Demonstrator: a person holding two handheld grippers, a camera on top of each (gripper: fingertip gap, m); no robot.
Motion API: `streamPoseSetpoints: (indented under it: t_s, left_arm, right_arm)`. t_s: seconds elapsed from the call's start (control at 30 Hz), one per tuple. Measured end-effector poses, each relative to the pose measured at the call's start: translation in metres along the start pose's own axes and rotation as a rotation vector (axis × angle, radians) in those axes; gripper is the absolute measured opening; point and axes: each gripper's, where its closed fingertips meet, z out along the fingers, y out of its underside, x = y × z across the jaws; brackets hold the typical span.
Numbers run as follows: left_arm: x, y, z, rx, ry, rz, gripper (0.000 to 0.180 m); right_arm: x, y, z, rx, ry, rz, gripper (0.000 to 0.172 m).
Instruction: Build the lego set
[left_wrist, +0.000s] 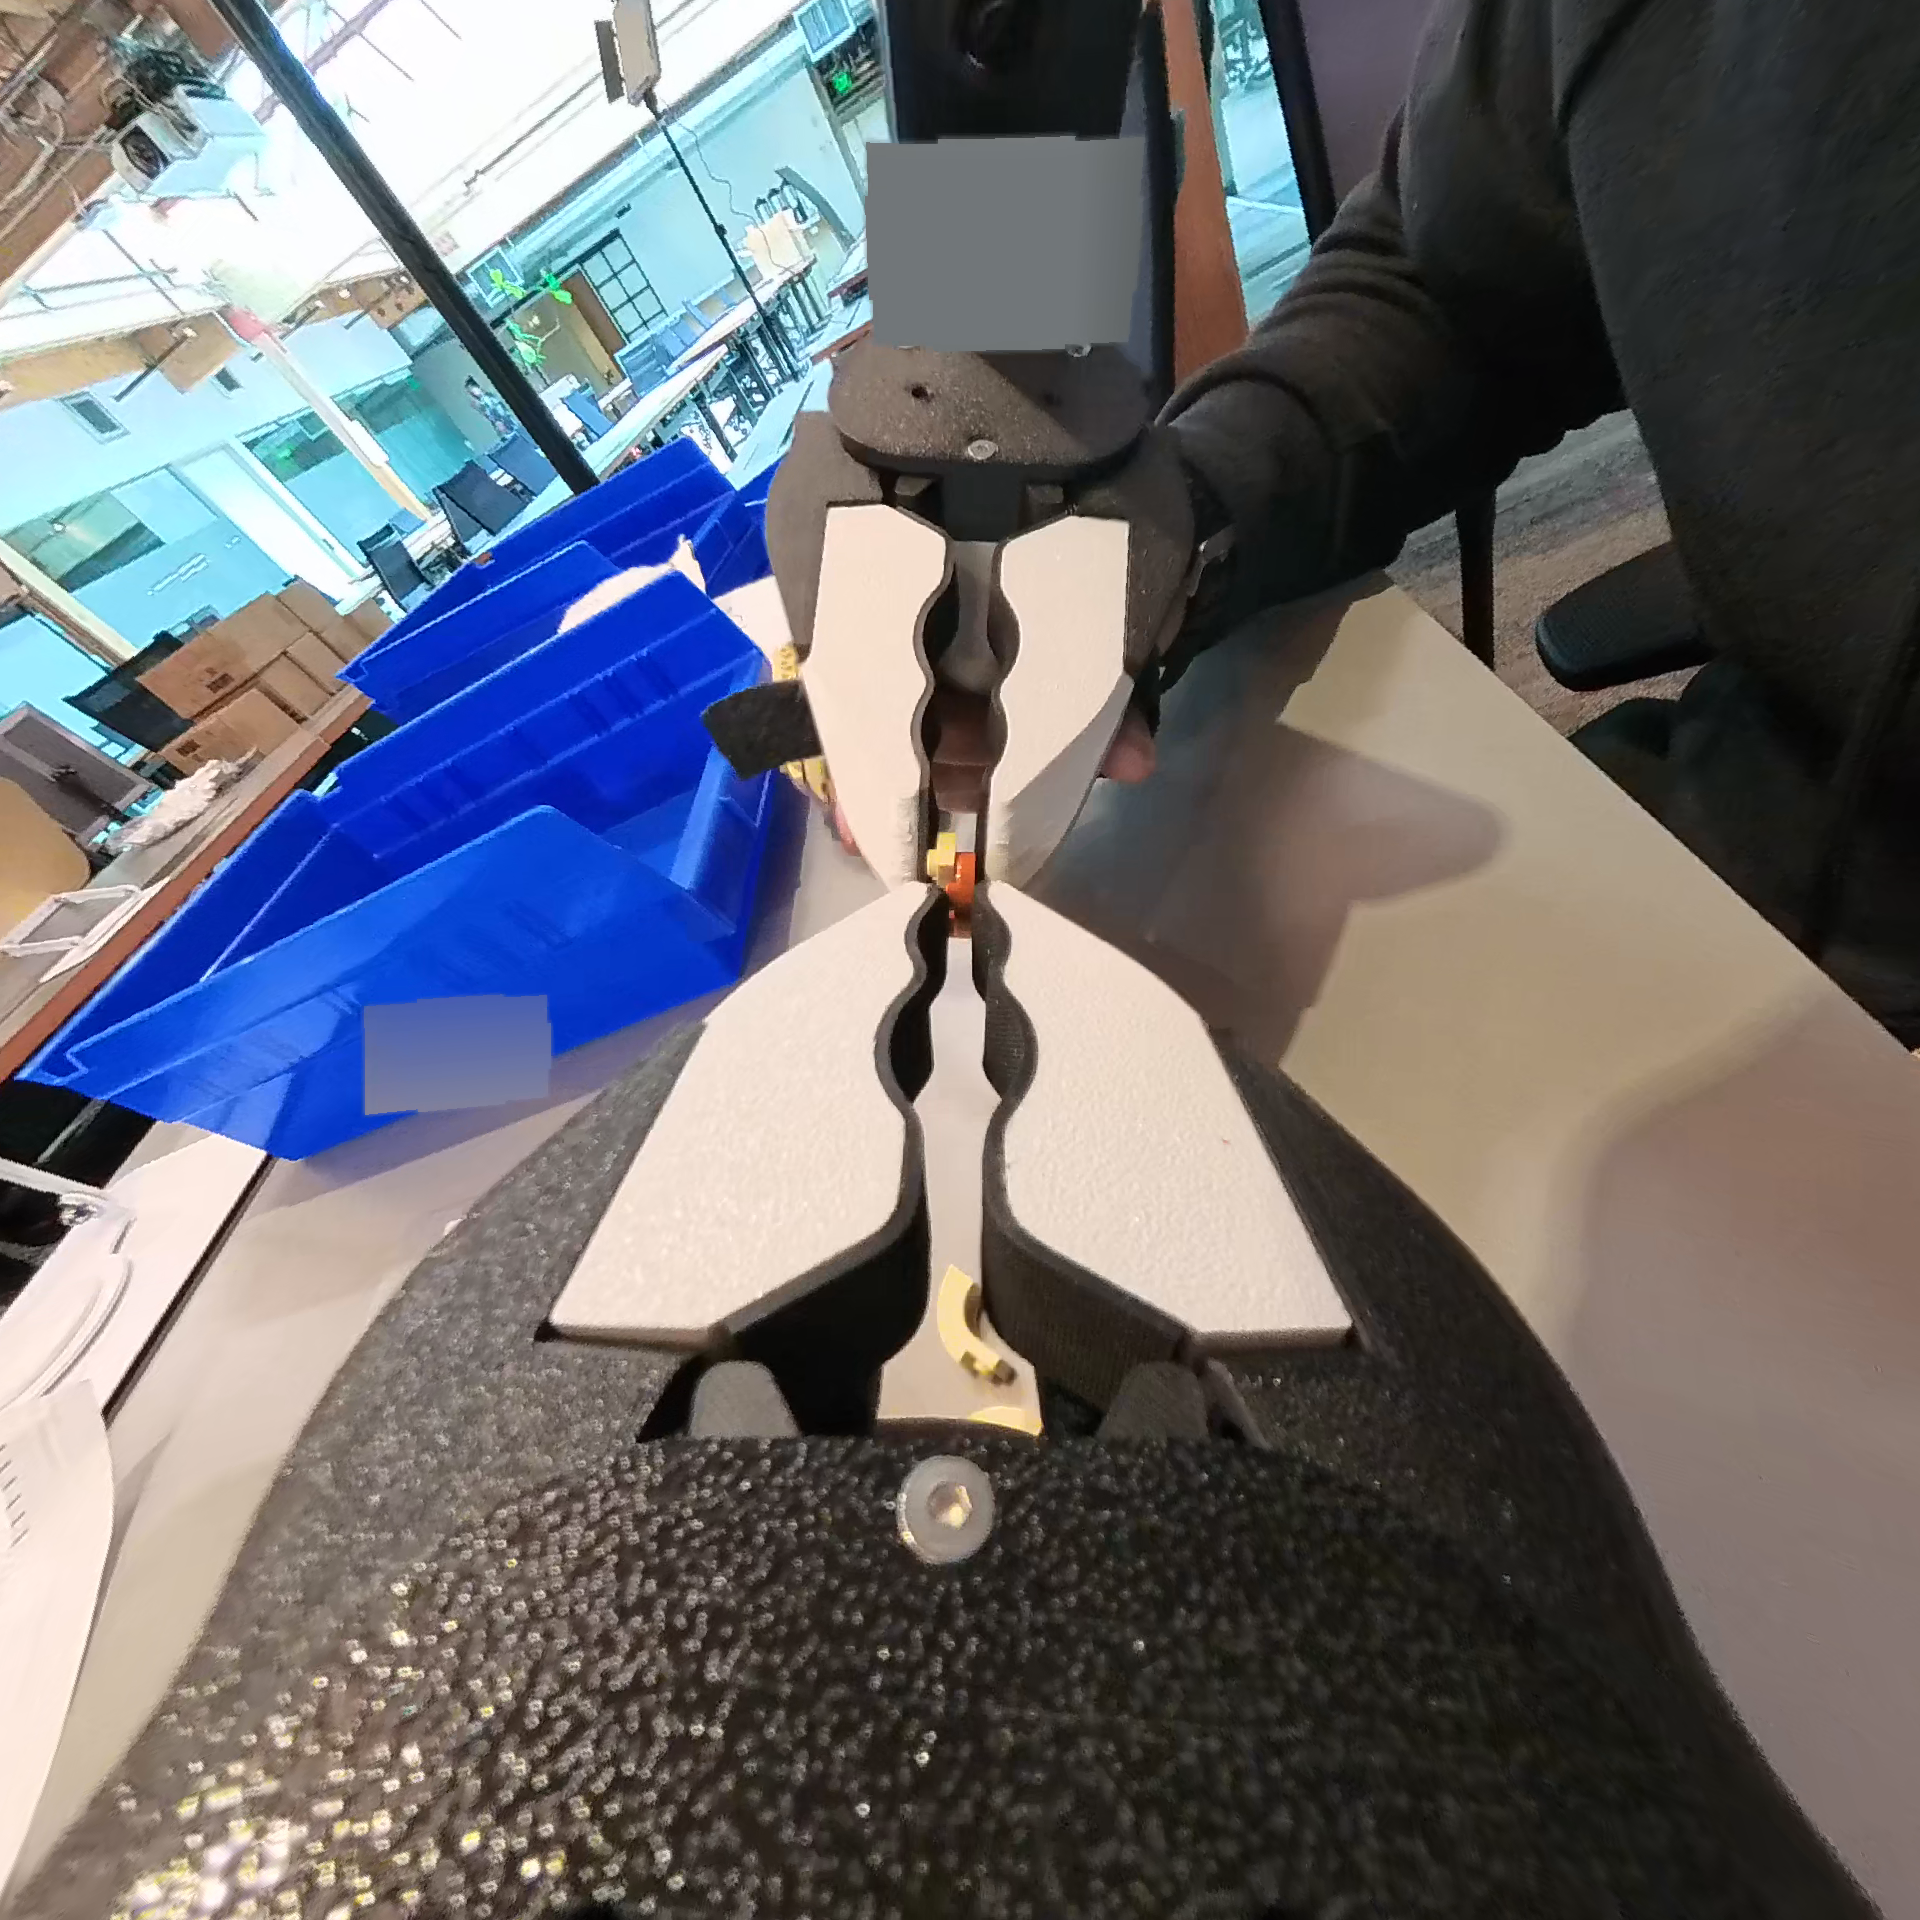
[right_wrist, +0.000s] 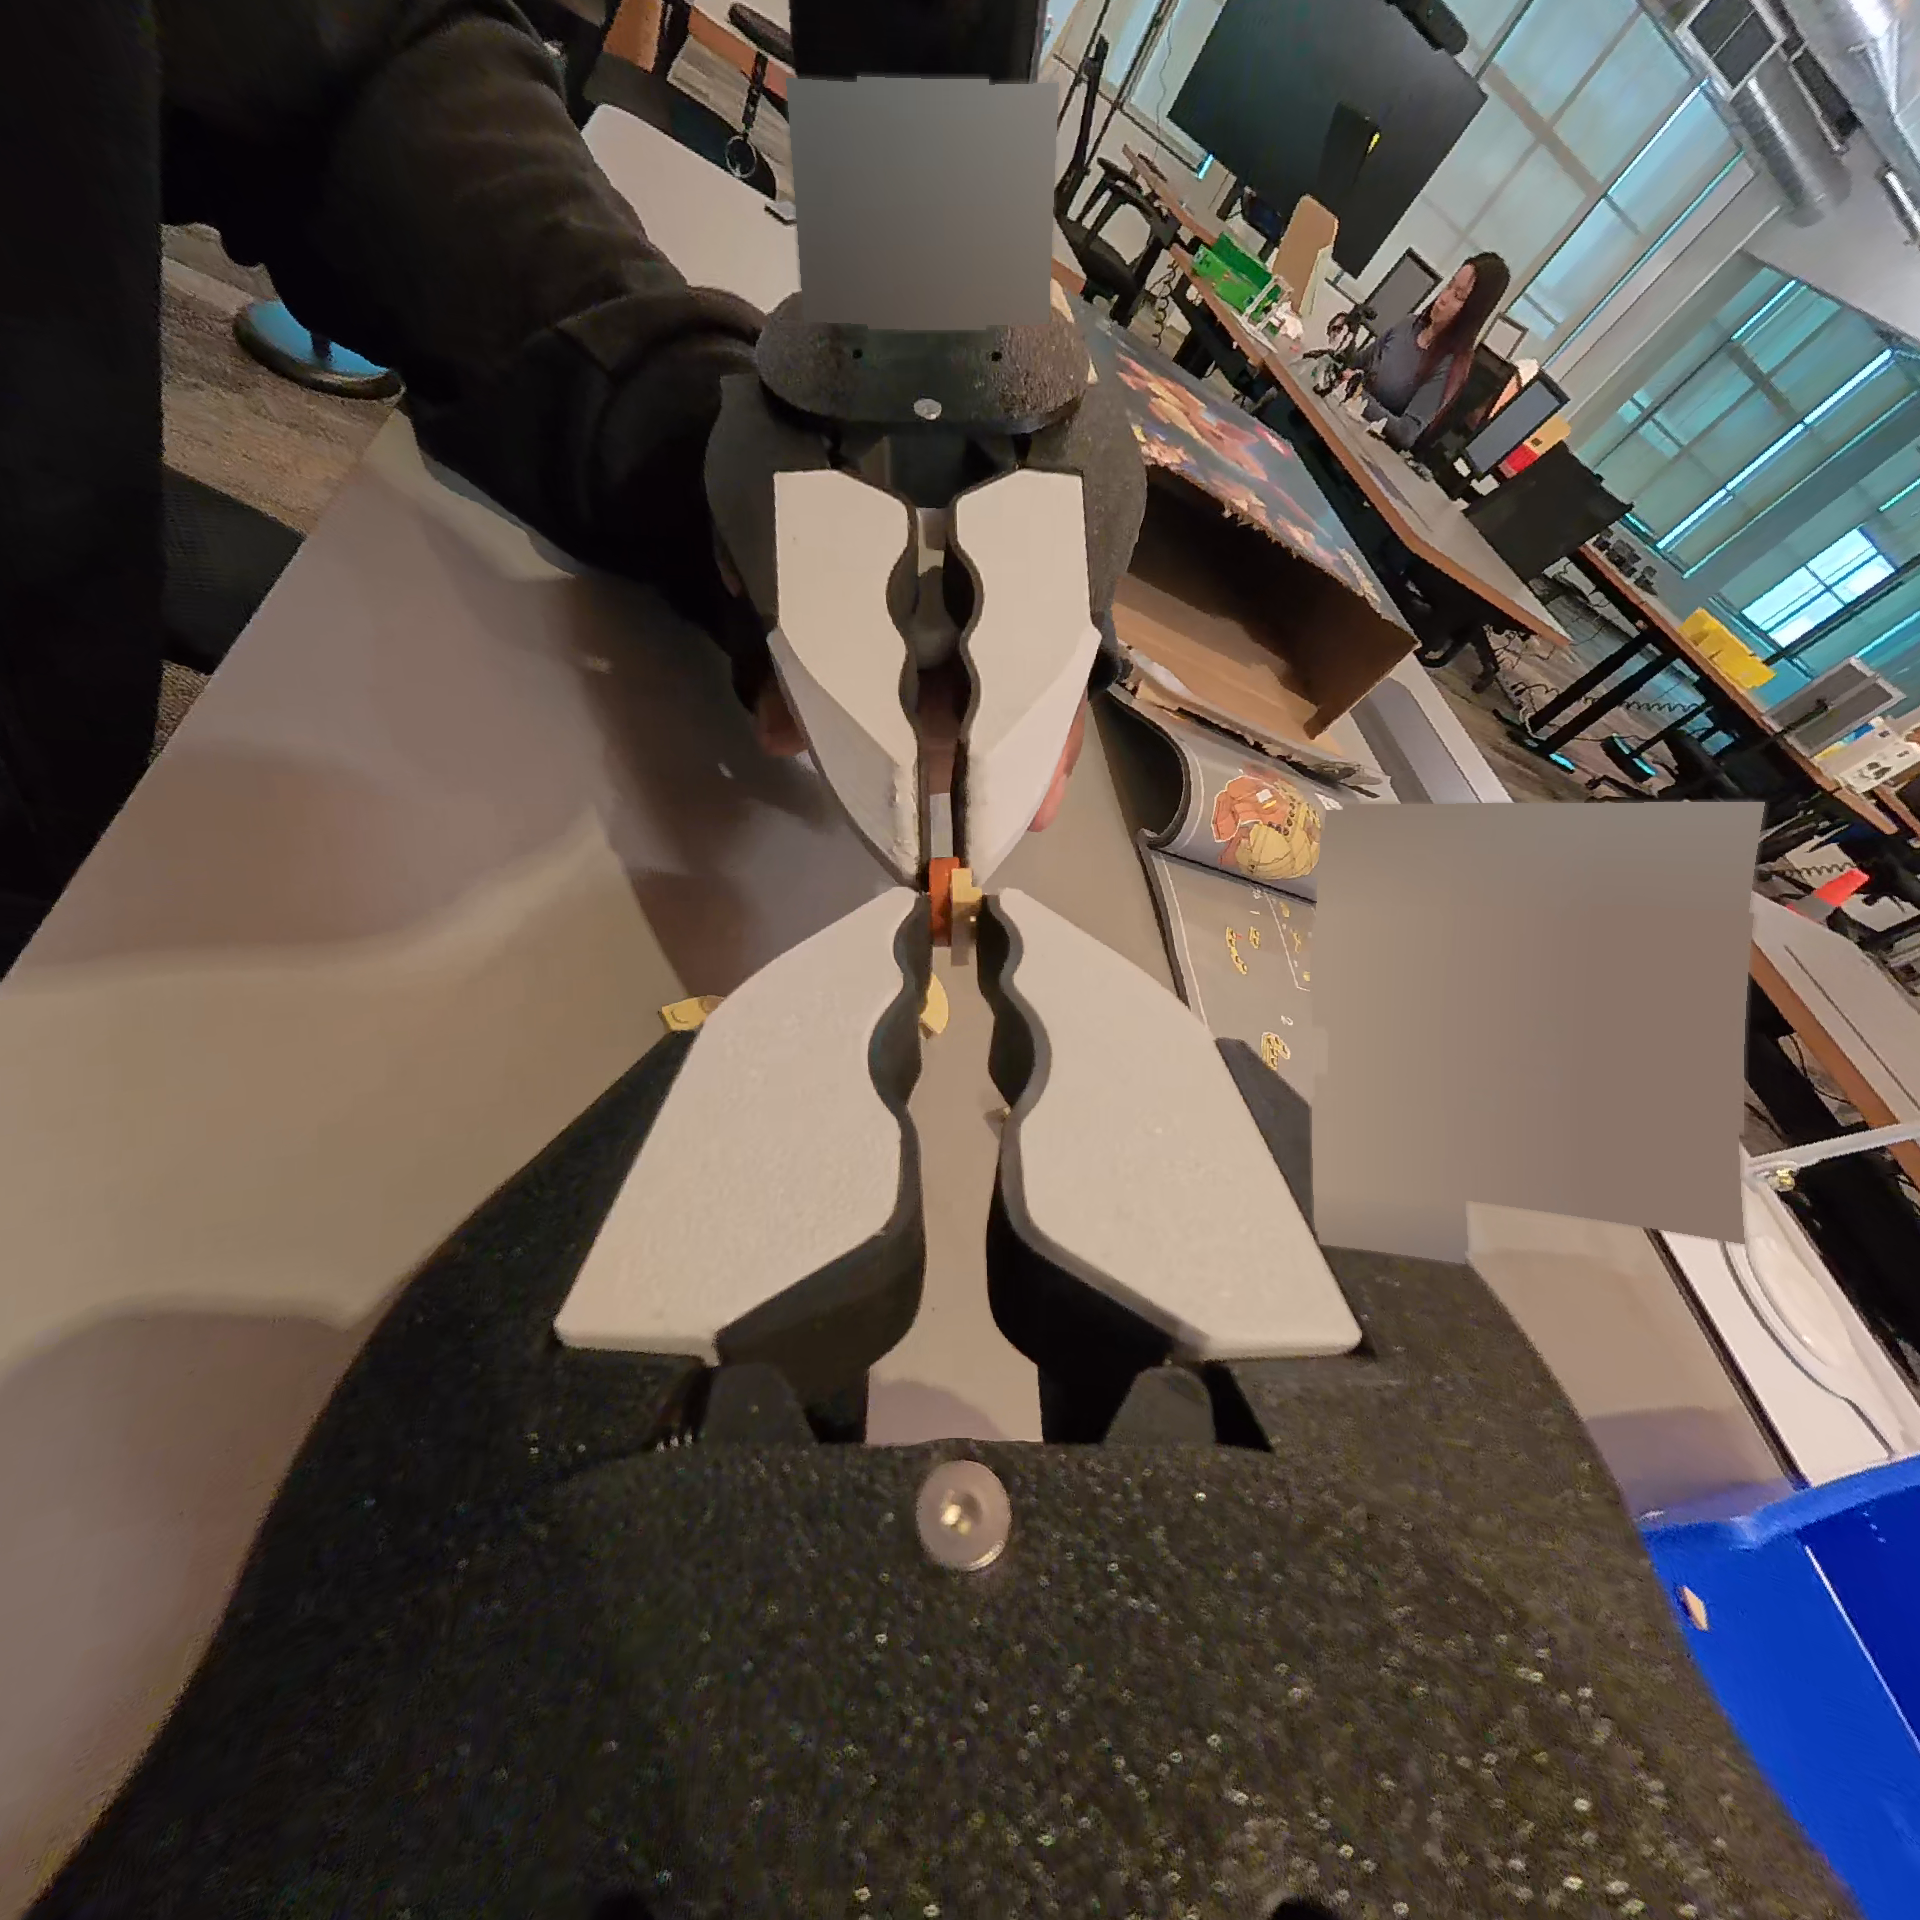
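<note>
Orange piece (left_wrist: 961, 878) | left hand-held gripper (left_wrist: 948, 904) pinches | tan piece (right_wrist: 963, 889) | right hand-held gripper (right_wrist: 951, 914) pinches

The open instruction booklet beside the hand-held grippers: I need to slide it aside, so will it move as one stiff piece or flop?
Probably floppy: the instruction booklet shows thin pages curling up at the fold. Likely light, so a push may bunch pages rather than shift it whole. It lies flat on the table, so it should not roll or tip.

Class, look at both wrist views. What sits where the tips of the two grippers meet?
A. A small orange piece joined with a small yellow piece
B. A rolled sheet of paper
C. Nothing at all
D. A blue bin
A: the orange piece and the yellow piece sit side by side where the left gripper and the right gripper meet tip to tip.
</note>
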Motion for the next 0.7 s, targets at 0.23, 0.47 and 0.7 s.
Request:
streamPoseSetpoints:
  t_s: [0.23, 0.47, 0.7]
  left_arm:
    - [0.003, -0.003, 0.002, 0.018, 0.005, 0.005, 0.004]
    - [-0.002, -0.003, 0.001, 0.003, -0.042, 0.051, 0.004]
    - [-0.003, -0.001, 0.002, -0.02, -0.051, 0.067, 0.004]
  right_arm:
    - [-0.003, -0.001, -0.003, -0.004, -0.011, -0.038, 0.008]
    - [0.002, -0.002, -0.002, 0.013, 0.032, -0.053, 0.008]
    - [0.009, 0.005, -0.001, 0.002, 0.092, -0.065, 0.023]
